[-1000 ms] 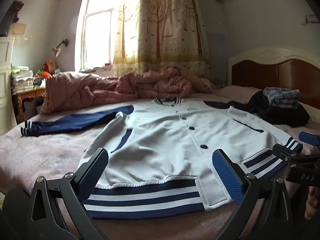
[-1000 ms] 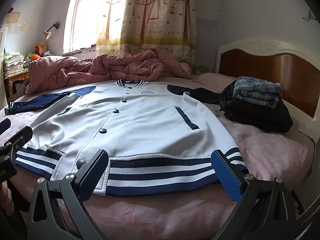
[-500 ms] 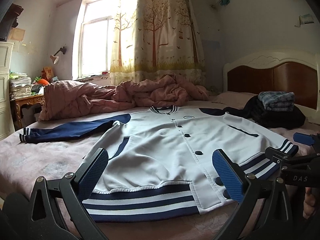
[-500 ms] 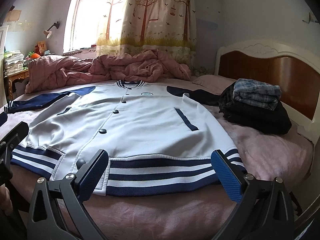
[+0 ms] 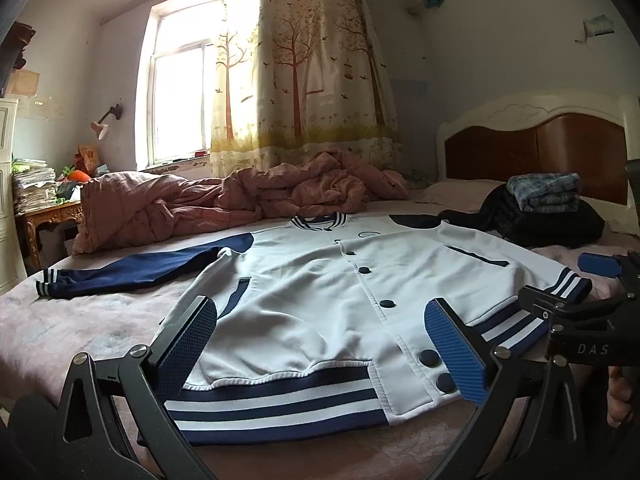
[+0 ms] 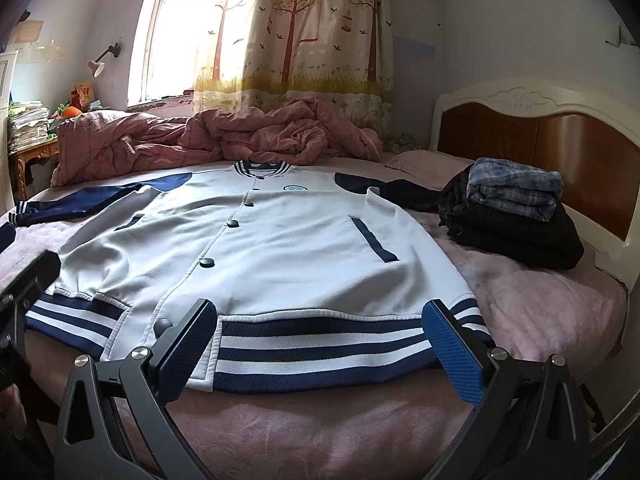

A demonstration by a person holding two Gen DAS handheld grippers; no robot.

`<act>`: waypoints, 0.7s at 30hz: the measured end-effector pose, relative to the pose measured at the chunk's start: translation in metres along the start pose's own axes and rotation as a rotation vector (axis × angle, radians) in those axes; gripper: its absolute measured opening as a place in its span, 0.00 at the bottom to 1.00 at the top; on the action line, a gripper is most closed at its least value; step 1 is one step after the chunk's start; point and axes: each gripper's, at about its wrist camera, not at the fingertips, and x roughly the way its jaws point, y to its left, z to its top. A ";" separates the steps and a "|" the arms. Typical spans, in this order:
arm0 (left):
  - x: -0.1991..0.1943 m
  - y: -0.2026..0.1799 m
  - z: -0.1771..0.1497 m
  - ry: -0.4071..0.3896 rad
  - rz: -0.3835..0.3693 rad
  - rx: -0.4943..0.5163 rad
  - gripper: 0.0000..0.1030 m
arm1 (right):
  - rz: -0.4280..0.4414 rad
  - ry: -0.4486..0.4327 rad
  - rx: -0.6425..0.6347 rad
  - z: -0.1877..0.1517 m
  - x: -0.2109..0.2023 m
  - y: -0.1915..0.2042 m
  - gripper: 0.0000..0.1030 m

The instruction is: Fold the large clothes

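A white jacket (image 5: 320, 296) lies flat, front up, on the pink bed (image 5: 72, 328), buttoned with dark buttons, collar toward 12 o'clock. Its navy sleeve (image 5: 132, 272) stretches out to 9 o'clock, ending in a striped cuff; the hem at 6 o'clock is navy with white stripes. The left gripper (image 5: 320, 352) hangs over the hem with its jaws spread wide, holding nothing. The right gripper (image 6: 320, 352) is likewise wide apart above the hem's right half. At 2 o'clock, folded clothes (image 6: 512, 212) sit stacked near the headboard (image 6: 560, 136).
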 end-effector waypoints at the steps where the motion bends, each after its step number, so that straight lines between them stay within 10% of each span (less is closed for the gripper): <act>1: 0.000 0.001 0.000 0.000 0.003 -0.006 1.00 | 0.000 0.002 -0.001 0.000 0.000 0.000 1.00; 21: 0.008 0.011 -0.003 -0.003 0.034 -0.126 1.00 | -0.010 -0.037 0.019 0.004 -0.007 -0.008 1.00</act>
